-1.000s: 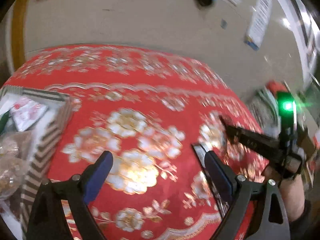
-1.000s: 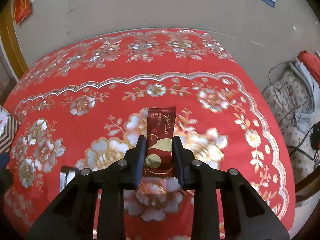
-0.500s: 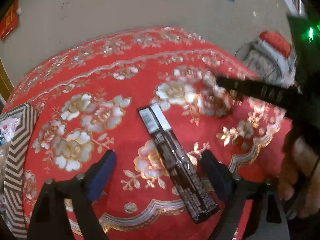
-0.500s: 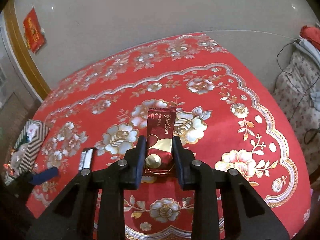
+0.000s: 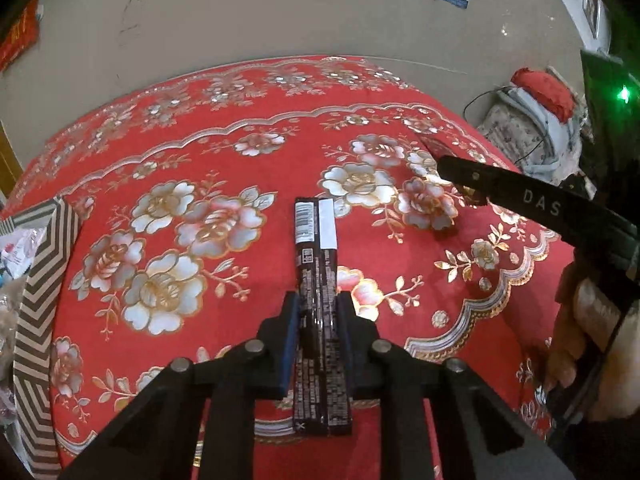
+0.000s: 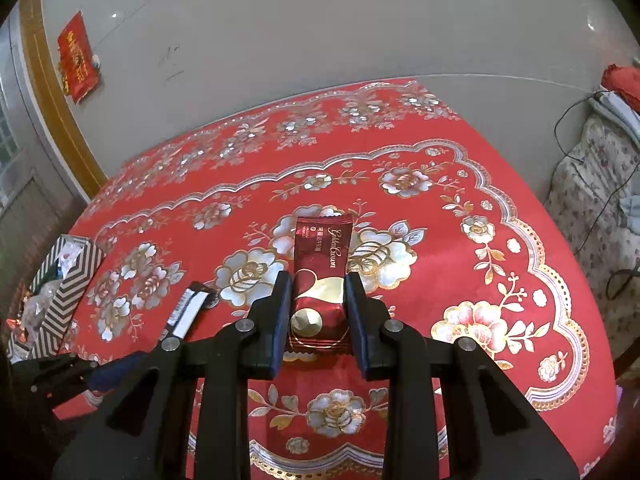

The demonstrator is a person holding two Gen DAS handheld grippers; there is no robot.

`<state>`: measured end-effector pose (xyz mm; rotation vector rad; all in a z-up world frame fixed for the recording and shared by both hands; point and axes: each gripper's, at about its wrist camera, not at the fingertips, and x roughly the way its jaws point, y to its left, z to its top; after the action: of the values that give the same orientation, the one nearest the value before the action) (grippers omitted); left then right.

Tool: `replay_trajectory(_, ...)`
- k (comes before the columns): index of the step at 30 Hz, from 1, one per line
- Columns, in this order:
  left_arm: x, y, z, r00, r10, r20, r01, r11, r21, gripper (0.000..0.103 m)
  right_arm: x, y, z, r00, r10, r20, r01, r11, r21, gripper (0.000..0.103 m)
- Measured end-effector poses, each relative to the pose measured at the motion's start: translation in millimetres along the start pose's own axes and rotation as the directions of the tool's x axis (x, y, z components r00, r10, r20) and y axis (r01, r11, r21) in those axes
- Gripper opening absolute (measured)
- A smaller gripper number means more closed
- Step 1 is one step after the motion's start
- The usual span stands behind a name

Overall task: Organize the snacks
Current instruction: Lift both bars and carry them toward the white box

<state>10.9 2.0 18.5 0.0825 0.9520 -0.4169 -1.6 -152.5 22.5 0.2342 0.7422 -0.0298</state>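
Note:
My left gripper (image 5: 318,308) is shut on a long dark snack bar (image 5: 316,264) with a barcode and a white strip, lying on the red flowered tablecloth (image 5: 180,184). The bar also shows in the right wrist view (image 6: 188,312), with my left gripper at the lower left. My right gripper (image 6: 318,292) is shut on a red and gold snack packet (image 6: 322,268) and holds it above the cloth. The right gripper (image 5: 460,172) reaches in from the right in the left wrist view.
A box with a black and white zigzag pattern (image 5: 40,280) holds several wrapped snacks at the table's left edge; it also shows in the right wrist view (image 6: 68,280). Beyond the table lie a grey floor, cables and a bundle of cloth (image 6: 592,184).
My left gripper has swung right over the dark bar and closed on it. My right gripper has lifted and pulled back with the red packet still in it.

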Motion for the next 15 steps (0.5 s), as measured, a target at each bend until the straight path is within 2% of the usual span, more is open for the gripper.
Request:
replay_trajectory(6,-7.7,13.2,0.2,0.999,-0.027,0.025,0.028,0.999,-0.020,0.020,-1.6,-1.5,1.7,1.000,0.000,0.005,0.000,1.000,-0.005,0.026)
replay_trajectory(10,-15.9,19.7,14.4,0.996,0.031,0.088,-0.028,0.999,-0.026,0.020,-4.6,-0.4,2.0,1.000,-0.002,0.020,0.002,1.000,-0.009,0.026)
replay_trajectory(15,-20.3,38.0,26.2,0.977,0.147,0.155,-0.137,0.988,-0.073,0.020,-6.4,4.8,2.6,0.999,0.004,0.035,-0.003,1.000,-0.026,0.026)
